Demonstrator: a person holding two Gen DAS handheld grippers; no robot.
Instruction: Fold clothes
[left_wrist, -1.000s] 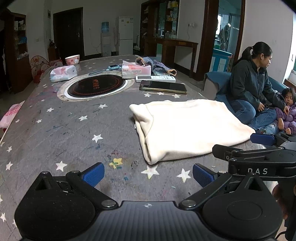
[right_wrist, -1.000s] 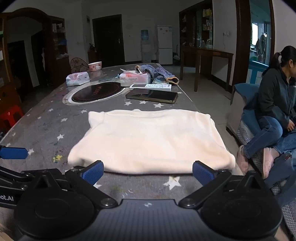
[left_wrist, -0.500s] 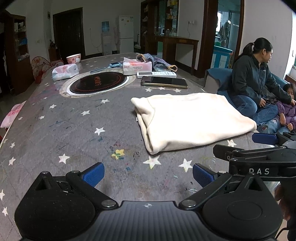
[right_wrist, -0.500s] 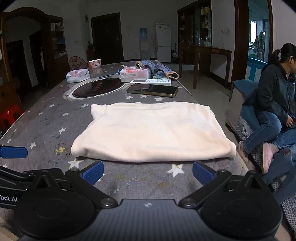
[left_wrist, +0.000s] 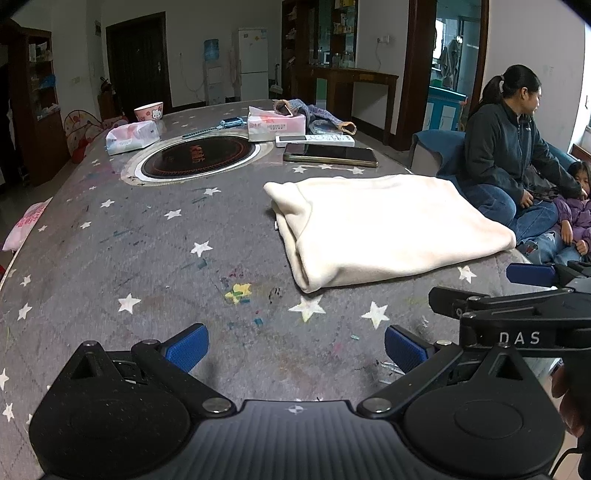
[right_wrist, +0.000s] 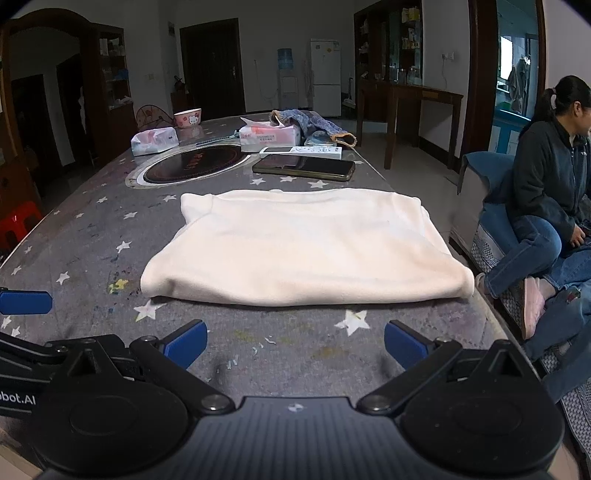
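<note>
Grey star-printed cloth covers the desk (right_wrist: 92, 221), which stands in a living room with a fridge and dark cabinets behind. Cream garment (right_wrist: 306, 243) lies folded into a thick rectangle on the near right part of the desk, its right edge close to the desk's edge. Behind it sit a phone (right_wrist: 304, 167), a remote (right_wrist: 301, 150) and a tissue box (right_wrist: 267, 137), all apart from the garment.

Left gripper (left_wrist: 295, 341) hovers over bare cloth, near the garment's front left corner but not touching it; fingers (left_wrist: 186, 347) are spread wide with nothing between them. Right gripper (right_wrist: 295, 341) faces the garment's long near edge, just short of it; fingers (right_wrist: 404, 343) likewise spread and empty.

Handling assessment: the fabric looks like a soft, fairly thick knit or fleece. It is judged light, limp and not fragile. It should sag between two holds and drag on the cloth rather than slide freely. Layers visible at the left end, in the left view, suggest several thicknesses; the exact count cannot be read from here.

Recommended hold, should another fold be wanted: pinch all layers together at the two near corners, one per gripper, so that the stack lifts as one. A hold on the top layer alone would likely peel the fold open.
</note>
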